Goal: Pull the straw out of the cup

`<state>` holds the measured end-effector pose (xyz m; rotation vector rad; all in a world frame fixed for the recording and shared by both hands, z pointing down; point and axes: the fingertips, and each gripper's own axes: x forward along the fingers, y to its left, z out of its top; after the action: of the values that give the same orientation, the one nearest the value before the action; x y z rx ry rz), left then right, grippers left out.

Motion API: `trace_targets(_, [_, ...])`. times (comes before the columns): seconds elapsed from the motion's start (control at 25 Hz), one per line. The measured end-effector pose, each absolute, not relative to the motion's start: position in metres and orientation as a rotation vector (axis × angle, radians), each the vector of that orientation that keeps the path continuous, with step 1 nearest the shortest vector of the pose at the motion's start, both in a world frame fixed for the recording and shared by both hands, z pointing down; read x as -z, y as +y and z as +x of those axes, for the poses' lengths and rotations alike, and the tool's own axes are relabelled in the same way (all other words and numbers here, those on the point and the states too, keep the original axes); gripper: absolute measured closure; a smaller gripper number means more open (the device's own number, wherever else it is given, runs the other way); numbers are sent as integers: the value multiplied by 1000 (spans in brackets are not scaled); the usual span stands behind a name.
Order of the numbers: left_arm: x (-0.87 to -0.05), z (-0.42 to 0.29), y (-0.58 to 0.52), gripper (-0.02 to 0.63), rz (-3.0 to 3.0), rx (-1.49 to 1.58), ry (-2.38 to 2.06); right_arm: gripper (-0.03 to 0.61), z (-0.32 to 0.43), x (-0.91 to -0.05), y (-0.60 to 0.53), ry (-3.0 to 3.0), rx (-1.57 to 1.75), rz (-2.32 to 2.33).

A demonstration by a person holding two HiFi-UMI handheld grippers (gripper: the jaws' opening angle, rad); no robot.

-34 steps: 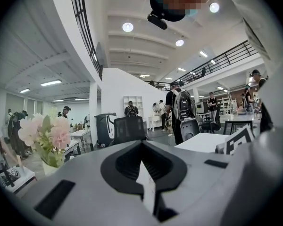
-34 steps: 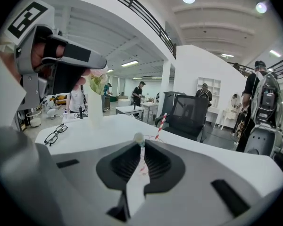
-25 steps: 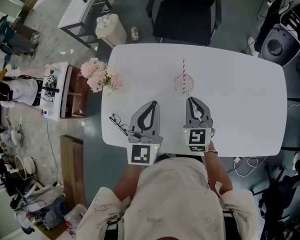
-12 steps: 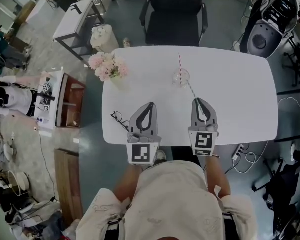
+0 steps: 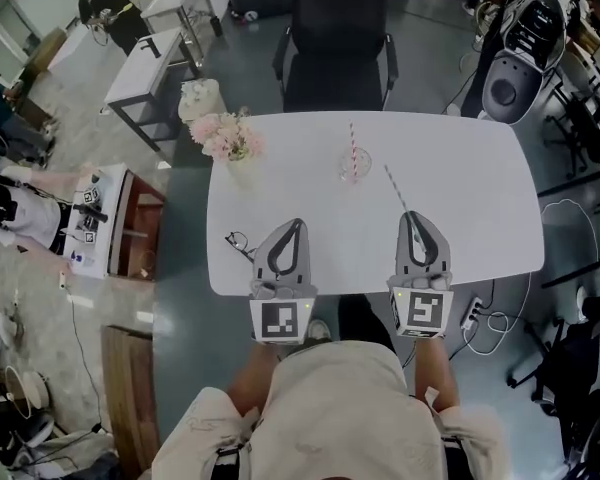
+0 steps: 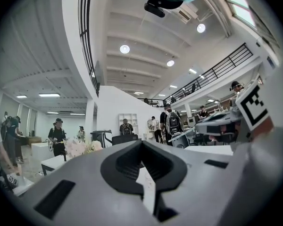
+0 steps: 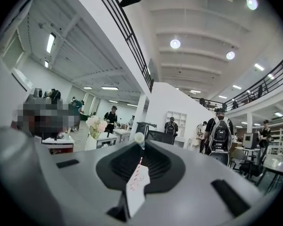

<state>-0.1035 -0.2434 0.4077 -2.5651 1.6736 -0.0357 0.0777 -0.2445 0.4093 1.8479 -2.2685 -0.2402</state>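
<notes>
A clear cup (image 5: 354,166) stands at the middle back of the white table (image 5: 480,198), and a red-striped straw (image 5: 352,140) stands upright in it. My right gripper (image 5: 412,215) is shut on a second, pale thin straw (image 5: 395,186). This straw is clear of the cup and slants from the jaw tips toward it. In the right gripper view the held straw (image 7: 139,138) sticks out past the right gripper (image 7: 140,146). My left gripper (image 5: 293,225) hovers over the table's near left, shut and holding nothing. The left gripper (image 6: 141,145) shows its tips together.
A vase of pink flowers (image 5: 228,138) stands at the table's back left corner. Glasses (image 5: 238,243) lie near the front left edge, beside my left gripper. A black office chair (image 5: 335,38) is behind the table. People stand in the room beyond.
My right gripper has drawn back from the cup toward the person, taking the pale straw out of the cup. My left gripper has also pulled back a little. The striped straw stays in the cup.
</notes>
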Motion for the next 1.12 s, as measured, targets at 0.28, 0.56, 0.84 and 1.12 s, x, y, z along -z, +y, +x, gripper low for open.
trace_targets(0.28, [-381, -114, -223, 611, -2514, -30, 1647, 557, 84, -356, -207, -2299, 376, 1967])
trace_targets(0.56, [-359, -116, -207, 611, -2473, -86, 1603, 555, 84, -329, -181, -2358, 484, 2059])
trace_targets(0.84, [-357, -107, -204, 611, -2474, -79, 1590, 555, 91, -329, -178, -2352, 479, 2065])
trace_targets(1.12, [-352, -99, -202, 611, -2461, -100, 1576, 557, 100, -334, -180, -2342, 458, 2075])
